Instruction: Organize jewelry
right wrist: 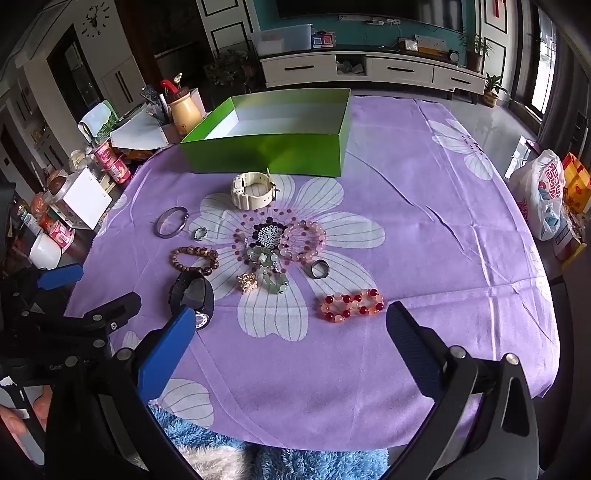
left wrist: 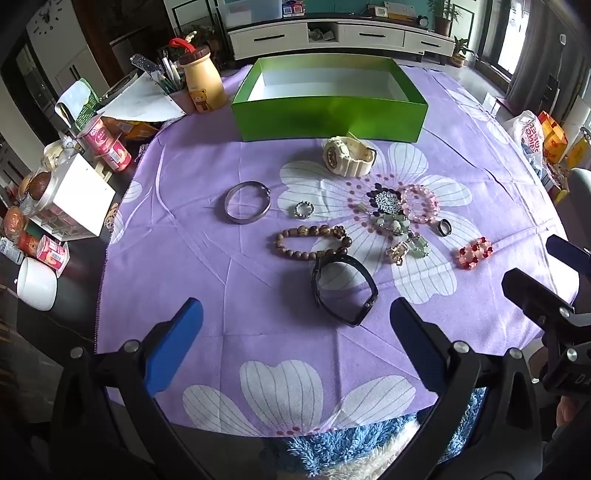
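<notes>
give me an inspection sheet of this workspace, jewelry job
surface: purple floral cloth over the table.
job's things: green box, nothing visible inside; white watch, silver bangle, wooden bead bracelet, black watch, pink bead bracelet, red bead bracelet, dark ring, all loose on the cloth.
clutter: cans, white mug, pen holder, plastic bag.
grippers: left hand-held gripper and right hand-held gripper open, holding nothing.
cables: nothing seen.
surroundings: TV cabinet, wall clock, plants.
</notes>
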### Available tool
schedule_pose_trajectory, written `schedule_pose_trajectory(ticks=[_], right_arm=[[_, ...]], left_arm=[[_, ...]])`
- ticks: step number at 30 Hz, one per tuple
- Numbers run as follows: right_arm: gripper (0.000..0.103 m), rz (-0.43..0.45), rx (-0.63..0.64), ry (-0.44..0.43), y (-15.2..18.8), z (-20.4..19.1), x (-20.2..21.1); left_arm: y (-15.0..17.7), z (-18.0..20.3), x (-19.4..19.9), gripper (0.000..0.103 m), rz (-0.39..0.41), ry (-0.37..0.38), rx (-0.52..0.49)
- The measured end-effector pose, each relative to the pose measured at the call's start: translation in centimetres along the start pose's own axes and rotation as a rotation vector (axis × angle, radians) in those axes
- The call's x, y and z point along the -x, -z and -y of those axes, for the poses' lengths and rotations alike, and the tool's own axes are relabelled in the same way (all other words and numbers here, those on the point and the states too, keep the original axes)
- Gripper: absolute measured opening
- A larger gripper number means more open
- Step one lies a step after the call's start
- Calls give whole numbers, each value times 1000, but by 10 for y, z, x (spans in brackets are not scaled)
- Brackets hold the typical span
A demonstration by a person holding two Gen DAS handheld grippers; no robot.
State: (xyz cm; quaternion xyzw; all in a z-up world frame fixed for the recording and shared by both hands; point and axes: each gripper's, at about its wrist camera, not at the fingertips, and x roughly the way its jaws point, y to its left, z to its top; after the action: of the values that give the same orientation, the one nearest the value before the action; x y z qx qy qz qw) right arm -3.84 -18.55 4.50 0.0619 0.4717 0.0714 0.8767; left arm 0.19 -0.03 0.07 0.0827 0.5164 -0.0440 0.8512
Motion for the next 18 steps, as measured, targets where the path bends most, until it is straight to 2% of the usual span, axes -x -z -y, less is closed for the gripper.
schedule_pose_trajectory(ticks=[18], right_arm=[[102, -7, -2, -9, 0, 3, -5]], left_arm=[[1, 2, -1, 101, 0, 4, -9]])
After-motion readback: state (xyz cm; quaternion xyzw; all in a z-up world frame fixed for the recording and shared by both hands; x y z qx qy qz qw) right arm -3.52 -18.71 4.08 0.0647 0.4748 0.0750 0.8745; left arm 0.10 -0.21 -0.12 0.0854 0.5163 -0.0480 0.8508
